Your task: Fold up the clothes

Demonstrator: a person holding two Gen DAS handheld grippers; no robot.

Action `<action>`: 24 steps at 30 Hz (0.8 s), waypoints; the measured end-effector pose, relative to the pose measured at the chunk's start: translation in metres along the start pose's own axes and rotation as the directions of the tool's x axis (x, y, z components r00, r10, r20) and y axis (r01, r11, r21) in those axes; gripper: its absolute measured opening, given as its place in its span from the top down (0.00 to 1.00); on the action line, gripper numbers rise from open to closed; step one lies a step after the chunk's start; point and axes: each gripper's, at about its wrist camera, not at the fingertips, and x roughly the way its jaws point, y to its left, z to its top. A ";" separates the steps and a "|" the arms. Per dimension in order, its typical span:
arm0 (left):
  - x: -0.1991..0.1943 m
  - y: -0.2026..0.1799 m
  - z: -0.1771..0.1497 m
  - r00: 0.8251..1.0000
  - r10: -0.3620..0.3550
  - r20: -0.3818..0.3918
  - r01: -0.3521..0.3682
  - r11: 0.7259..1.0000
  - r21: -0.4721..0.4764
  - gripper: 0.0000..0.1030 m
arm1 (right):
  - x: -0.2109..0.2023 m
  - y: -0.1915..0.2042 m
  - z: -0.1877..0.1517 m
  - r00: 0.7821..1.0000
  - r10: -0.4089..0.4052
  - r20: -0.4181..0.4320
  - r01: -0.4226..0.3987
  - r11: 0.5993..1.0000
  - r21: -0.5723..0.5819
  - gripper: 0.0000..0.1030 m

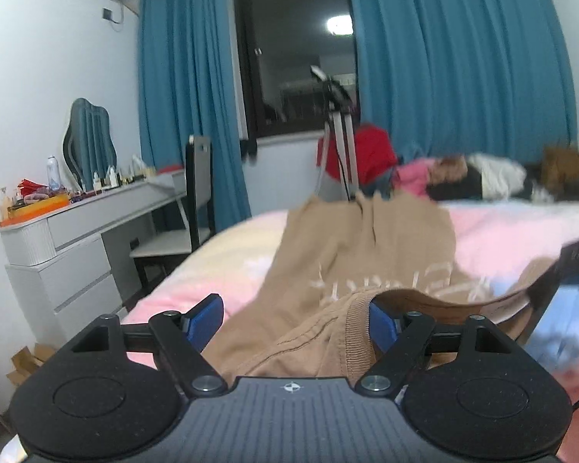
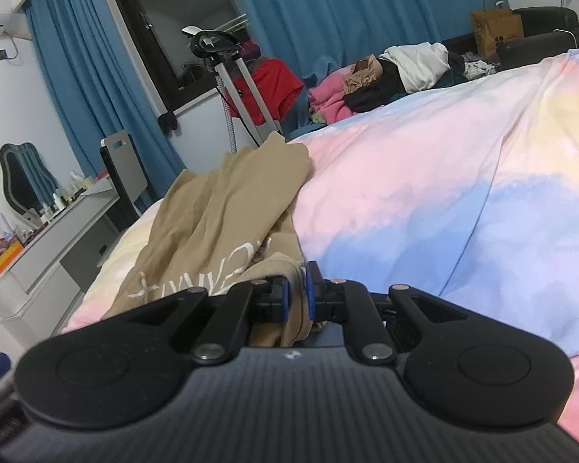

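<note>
A tan garment (image 1: 351,254) with white lettering is seen beyond the blue-padded fingers (image 1: 204,320), on a pink, blue and yellow bedspread (image 2: 424,193).

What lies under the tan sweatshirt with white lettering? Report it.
The tan sweatshirt with white lettering lies spread on the pastel pink, yellow and blue bedcover. Only the bedcover shows around its edges; anything beneath the fabric itself is covered and cannot be seen.

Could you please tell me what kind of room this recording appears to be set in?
Most likely a home bedroom: a bed with a pastel cover, a dressing table with a mirror, and a pile of clothes by blue curtains.
</note>
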 end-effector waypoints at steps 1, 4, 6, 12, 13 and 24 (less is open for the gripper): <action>0.006 -0.002 -0.005 1.000 0.001 -0.012 -0.001 1.000 0.018 0.21 | 0.000 -0.001 -0.001 1.000 -0.001 -0.004 0.001 1.000 0.001 0.88; 0.023 -0.011 -0.019 0.998 0.027 -0.063 -0.021 0.995 0.094 0.21 | -0.001 -0.003 -0.005 1.000 -0.006 -0.015 0.006 1.000 0.003 0.88; 0.036 -0.015 -0.030 0.991 0.057 -0.117 -0.041 0.990 0.134 0.21 | 0.000 -0.005 -0.007 1.000 -0.007 -0.027 0.008 1.000 0.004 0.88; 0.052 -0.013 -0.042 0.976 0.162 -0.145 -0.135 0.975 0.178 0.21 | 0.010 -0.007 -0.019 0.992 -0.086 -0.094 0.080 0.994 -0.069 0.69; 0.052 -0.010 -0.040 0.975 0.180 -0.129 -0.159 0.974 0.162 0.21 | 0.012 -0.008 -0.020 0.989 -0.094 -0.110 0.085 0.993 -0.083 0.62; 0.036 0.023 -0.014 0.982 0.167 -0.087 -0.171 0.984 -0.043 0.22 | 0.006 0.005 -0.025 0.986 -0.160 0.046 0.165 0.975 -0.148 0.56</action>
